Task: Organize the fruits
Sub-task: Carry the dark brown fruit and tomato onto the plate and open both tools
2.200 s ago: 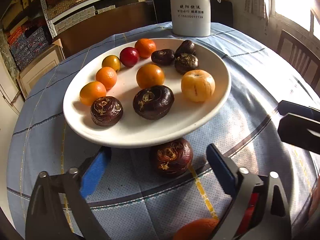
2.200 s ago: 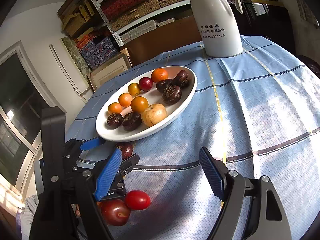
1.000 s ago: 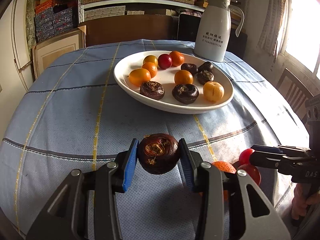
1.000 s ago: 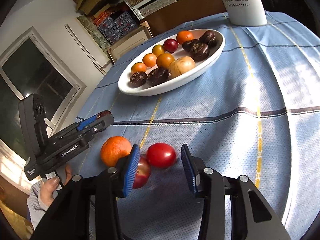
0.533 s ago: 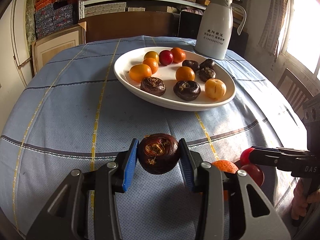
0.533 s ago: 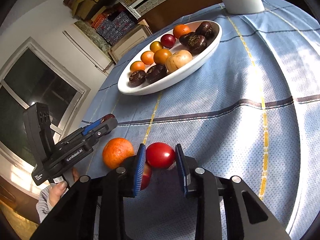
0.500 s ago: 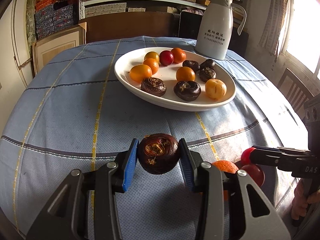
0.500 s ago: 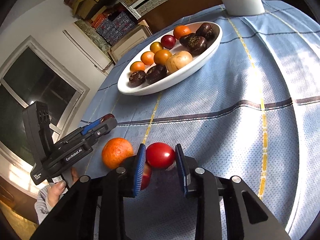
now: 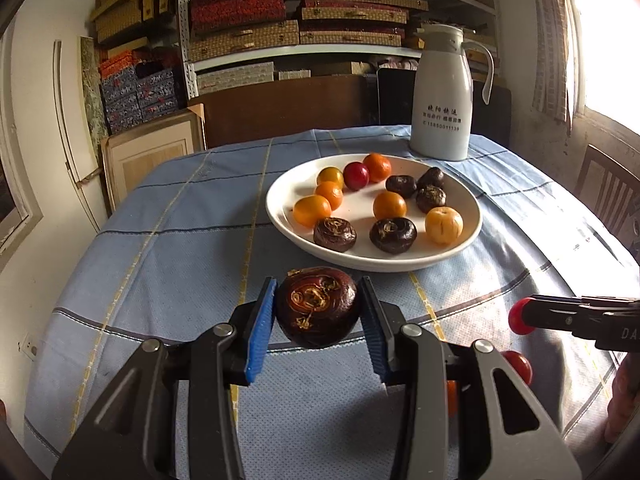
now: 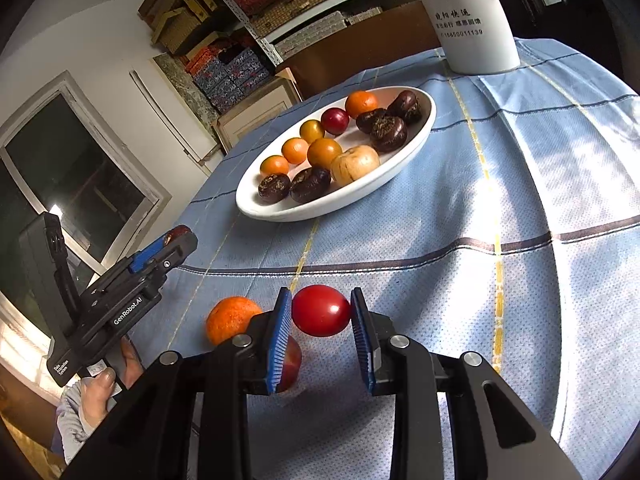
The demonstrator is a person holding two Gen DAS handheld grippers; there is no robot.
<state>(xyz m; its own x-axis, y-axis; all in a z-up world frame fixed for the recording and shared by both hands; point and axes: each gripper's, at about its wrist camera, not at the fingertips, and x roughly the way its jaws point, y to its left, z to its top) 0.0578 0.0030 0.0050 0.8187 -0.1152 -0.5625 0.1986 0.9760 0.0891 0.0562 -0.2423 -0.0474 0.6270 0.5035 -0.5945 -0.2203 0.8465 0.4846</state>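
My left gripper (image 9: 317,316) is shut on a dark brown water chestnut (image 9: 316,312) and holds it above the blue tablecloth, short of the white oval plate (image 9: 472,220). The plate holds several orange, red and dark brown fruits. My right gripper (image 10: 321,316) is shut on a red tomato (image 10: 321,315) and holds it above the cloth. An orange (image 10: 232,318) and a red fruit (image 10: 291,364) lie on the cloth under it. The right gripper also shows at the right of the left wrist view (image 9: 520,316).
A white thermos jug (image 9: 440,96) stands behind the plate at the far side of the round table (image 9: 160,240). Shelves with boxes fill the back wall. A wooden chair (image 9: 608,192) stands at the right. The left gripper shows at the left of the right wrist view (image 10: 176,240).
Both grippers have risen with their fruit. The left one closed on the water chestnut earlier; the right one closed on the red tomato within the last second.
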